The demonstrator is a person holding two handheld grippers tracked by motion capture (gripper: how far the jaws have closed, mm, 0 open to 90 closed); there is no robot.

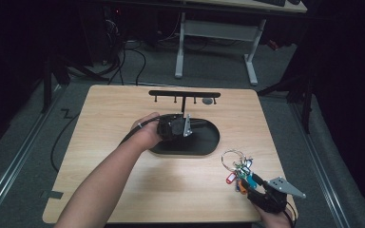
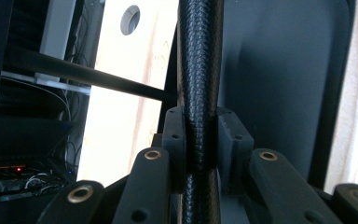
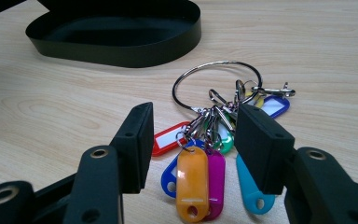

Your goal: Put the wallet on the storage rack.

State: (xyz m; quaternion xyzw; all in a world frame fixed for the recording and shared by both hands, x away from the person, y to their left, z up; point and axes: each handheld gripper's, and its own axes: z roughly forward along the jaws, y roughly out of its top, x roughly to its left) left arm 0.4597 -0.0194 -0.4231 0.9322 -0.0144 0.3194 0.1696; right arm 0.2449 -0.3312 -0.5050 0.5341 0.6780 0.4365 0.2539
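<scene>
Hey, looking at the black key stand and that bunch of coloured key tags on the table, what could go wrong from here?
1. The left gripper is clamped on the textured black upright post of the stand; a tug might tip its black oval base tray.
2. The right gripper stands open over the bunch of coloured plastic key tags; closing may pinch only loose tags, leaving the large silver ring dangling.
3. The bunch lies near the wooden table edge; a nudge may push it off.

Shiny metal key ring (image 3: 216,84) with glossy plastic tags (image 3: 196,182), matt black tray (image 3: 121,35), pale wood-grain table (image 3: 51,107).
</scene>
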